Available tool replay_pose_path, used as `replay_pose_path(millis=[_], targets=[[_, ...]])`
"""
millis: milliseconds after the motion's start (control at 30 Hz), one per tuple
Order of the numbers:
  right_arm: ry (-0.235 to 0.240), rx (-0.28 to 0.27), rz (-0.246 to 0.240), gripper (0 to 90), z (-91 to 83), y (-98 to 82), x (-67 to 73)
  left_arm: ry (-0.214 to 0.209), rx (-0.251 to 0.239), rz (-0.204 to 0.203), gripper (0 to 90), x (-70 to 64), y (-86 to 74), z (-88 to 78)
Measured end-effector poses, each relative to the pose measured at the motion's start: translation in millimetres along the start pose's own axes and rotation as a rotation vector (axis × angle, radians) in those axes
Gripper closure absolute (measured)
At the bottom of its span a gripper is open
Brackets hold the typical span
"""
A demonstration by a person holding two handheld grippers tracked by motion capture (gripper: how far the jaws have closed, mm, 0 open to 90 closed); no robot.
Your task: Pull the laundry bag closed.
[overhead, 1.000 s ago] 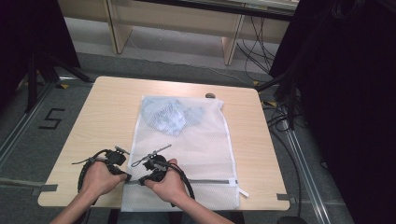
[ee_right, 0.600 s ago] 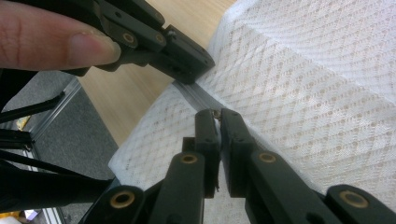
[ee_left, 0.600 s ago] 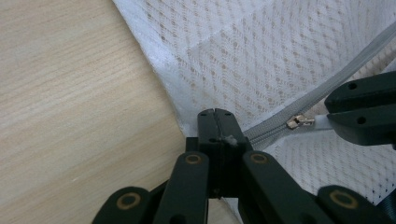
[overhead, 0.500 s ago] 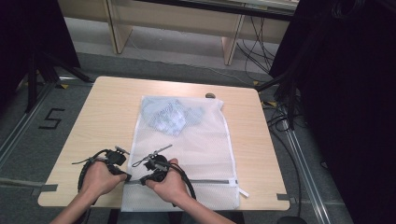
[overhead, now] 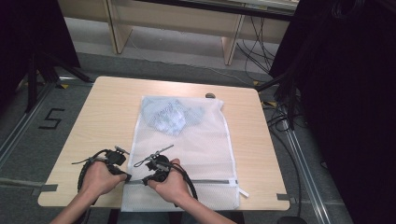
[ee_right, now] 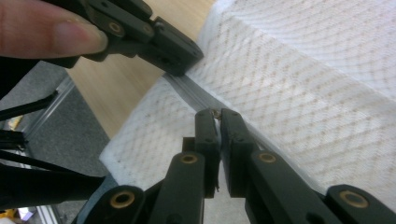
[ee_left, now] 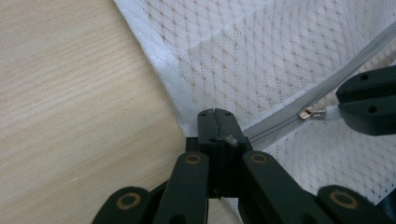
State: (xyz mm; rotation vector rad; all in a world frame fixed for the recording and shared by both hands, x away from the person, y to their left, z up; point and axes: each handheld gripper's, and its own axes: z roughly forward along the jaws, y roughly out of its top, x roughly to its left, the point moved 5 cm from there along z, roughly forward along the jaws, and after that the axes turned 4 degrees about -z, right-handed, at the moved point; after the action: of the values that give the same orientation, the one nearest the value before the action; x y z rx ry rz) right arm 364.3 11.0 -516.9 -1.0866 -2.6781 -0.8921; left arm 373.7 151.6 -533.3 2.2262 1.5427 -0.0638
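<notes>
Light wooden table on a grey floor, a taped "5" at its left, wooden furniture legs and loose cables beyond the far edge, dark curtains to either side. A white mesh laundry bag lies flat down the middle of the table, its near end overhanging the near edge; a bluish garment shows through the mesh at the far end. A grey zipper runs across the bag near the near edge. From the high view both hands sit at the bag's near left corner: left gripper at the bag's edge, right gripper just beside it on the zipper line, but jaw detail is too small there. The left gripper view supplies it: jaws pressed together on the bag's corner at the zipper's end, with the zipper pull at the tip of the other gripper to the right. The right gripper view shows its own jaws closed on the small metal pull, narrow gap behind the tips, and a fingertip on the left gripper above. The near end of the bag is partly covered by the hands; the garment's shape is hard to make out through the mesh.
</notes>
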Motion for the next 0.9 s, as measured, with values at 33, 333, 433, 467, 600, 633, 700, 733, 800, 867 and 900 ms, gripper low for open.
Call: replay_pose_path(millis=[33, 333, 433, 467, 600, 633, 700, 733, 800, 867, 900], targets=[[-0.005, 0.003, 0.011, 87.1, -0.7, -0.5, -0.2, 0.0, 0.0, 0.001, 90.0, 0.0, 0.0, 0.0], [0.003, 0.013, 0.005, 87.1, -1.8, -3.1, -1.1, 0.0, -0.001, 0.0, 90.0, -0.1, -0.1, 0.0], [0.003, 0.026, 0.024, 87.1, -2.4, -4.5, -2.2, -0.002, -0.002, -0.001, 90.0, 0.0, -0.1, 0.1], [0.002, 0.02, 0.02, 87.1, -2.2, -4.6, -3.5, -0.002, -0.001, 0.002, 90.0, 0.3, 0.0, 0.0], [-0.009, 0.022, 0.029, 87.1, -3.6, -6.1, -6.4, -0.003, 0.0, 0.003, 90.0, 0.5, 0.0, 0.0], [-0.009, 0.024, 0.029, 87.1, -4.1, -6.4, -7.0, -0.003, -0.003, 0.003, 90.0, 0.5, 0.0, 0.1], [-0.011, 0.022, 0.028, 87.1, -4.9, -7.0, -8.2, -0.003, -0.002, 0.003, 90.0, 0.6, 0.0, 0.1], [-0.011, 0.028, 0.033, 87.1, -5.7, -7.6, -7.9, -0.004, -0.003, 0.003, 90.0, 0.6, 0.0, 0.1], [-0.016, 0.026, 0.031, 87.1, -6.2, -7.8, -9.0, -0.004, -0.003, 0.002, 90.0, 0.6, 0.0, 0.1], [-0.009, 0.03, 0.032, 87.1, -7.1, -8.0, -8.4, 0.001, 0.005, 0.003, 90.0, 0.4, 0.1, -0.3], [-0.016, 0.033, 0.025, 87.1, -8.3, -7.5, -8.8, -0.002, 0.001, 0.002, 90.0, 0.2, 0.2, 0.0]])
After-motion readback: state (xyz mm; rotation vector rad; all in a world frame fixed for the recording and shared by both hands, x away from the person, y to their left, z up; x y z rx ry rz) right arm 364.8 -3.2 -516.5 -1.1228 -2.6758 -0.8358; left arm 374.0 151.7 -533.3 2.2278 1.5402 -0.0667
